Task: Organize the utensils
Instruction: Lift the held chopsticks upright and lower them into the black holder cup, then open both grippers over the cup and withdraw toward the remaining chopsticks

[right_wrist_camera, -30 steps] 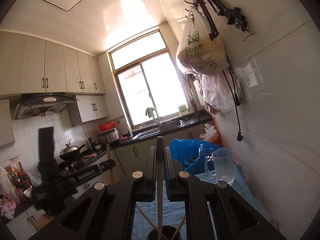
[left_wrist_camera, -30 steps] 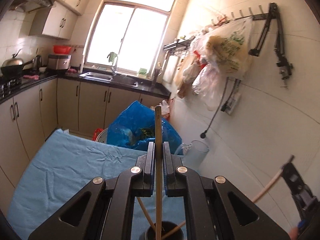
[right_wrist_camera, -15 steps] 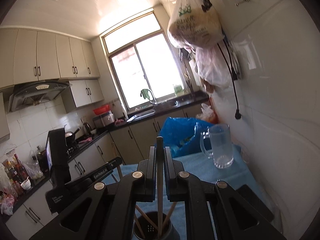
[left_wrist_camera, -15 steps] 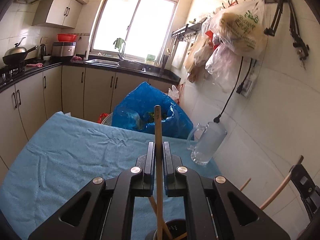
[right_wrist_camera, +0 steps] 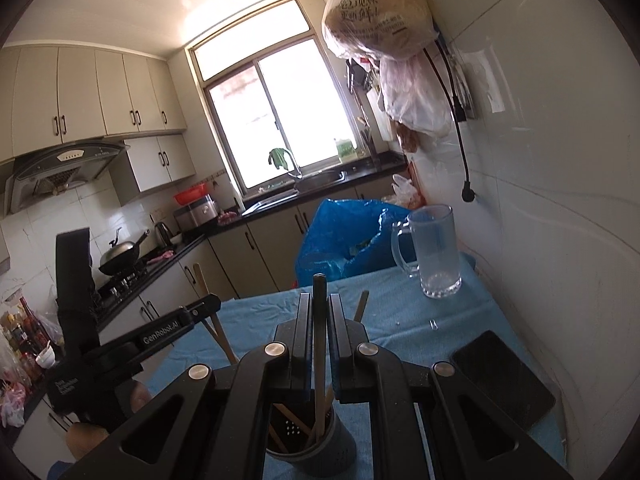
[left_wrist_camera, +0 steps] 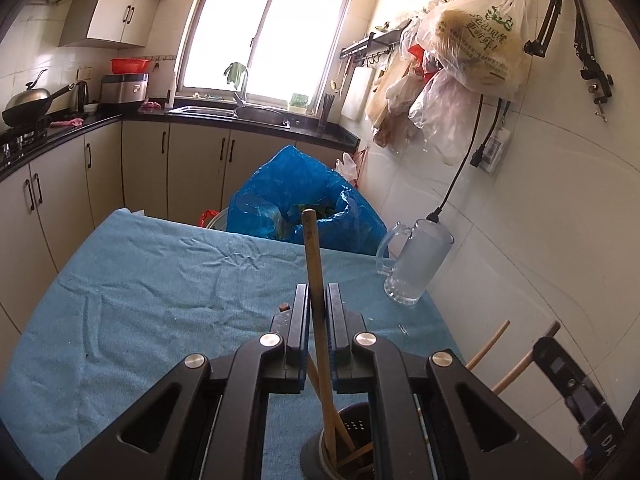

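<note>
Each tool is clamped narrow on one chopstick: the left tool (left_wrist_camera: 318,312) grips a wooden chopstick (left_wrist_camera: 310,248) and the right tool (right_wrist_camera: 319,320) a darker chopstick (right_wrist_camera: 319,300). Both sticks stand nearly upright, long axis running straight down between the jaws, lower ends already inside the dark holder cup (right_wrist_camera: 320,450) on the blue-covered desk (left_wrist_camera: 140,280). The cup sits directly beneath both tools, so I judge that releasing is what remains.

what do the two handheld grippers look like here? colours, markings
Both grippers, left and right, are matte black, with angular linkage arms, triangular cutouts and silver round pivot bolts. Blue edging lines the finger pads. White "GenRobot.AI" lettering marks the left one's side.
</note>
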Available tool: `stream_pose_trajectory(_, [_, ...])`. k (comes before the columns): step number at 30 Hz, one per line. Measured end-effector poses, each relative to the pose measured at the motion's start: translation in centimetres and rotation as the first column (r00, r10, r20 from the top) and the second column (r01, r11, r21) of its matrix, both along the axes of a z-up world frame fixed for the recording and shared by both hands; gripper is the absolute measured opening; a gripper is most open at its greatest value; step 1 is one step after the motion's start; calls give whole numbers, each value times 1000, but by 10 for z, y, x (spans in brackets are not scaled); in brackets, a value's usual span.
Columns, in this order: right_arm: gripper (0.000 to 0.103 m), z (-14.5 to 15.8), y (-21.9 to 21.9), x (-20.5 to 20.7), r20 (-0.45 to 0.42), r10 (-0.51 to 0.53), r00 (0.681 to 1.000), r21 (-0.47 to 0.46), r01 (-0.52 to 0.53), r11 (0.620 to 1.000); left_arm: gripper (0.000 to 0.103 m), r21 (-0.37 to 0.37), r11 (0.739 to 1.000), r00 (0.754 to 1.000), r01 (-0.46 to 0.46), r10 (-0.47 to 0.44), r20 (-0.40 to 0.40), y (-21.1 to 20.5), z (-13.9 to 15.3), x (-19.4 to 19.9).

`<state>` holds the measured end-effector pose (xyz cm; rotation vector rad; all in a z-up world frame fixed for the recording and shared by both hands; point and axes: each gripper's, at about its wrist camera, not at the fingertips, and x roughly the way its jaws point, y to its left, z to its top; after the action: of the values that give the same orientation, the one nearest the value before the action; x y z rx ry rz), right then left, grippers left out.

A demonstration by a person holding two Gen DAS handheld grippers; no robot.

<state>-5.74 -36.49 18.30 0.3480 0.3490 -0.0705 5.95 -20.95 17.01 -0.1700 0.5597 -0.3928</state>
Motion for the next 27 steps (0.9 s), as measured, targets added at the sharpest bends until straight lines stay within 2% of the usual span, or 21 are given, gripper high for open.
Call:
stream_pose_trajectory(11, [8,-12,1,13,-38,-9,999,-16,9,1000,8,12,1000,1000,4,-4,-12,0,-4,2])
stream_pose_trajectory(27, [9,-8,-1,9,-40,-15,999,-5,15,1000,8,7,1000,999,11,-11,-33,3,-6,1])
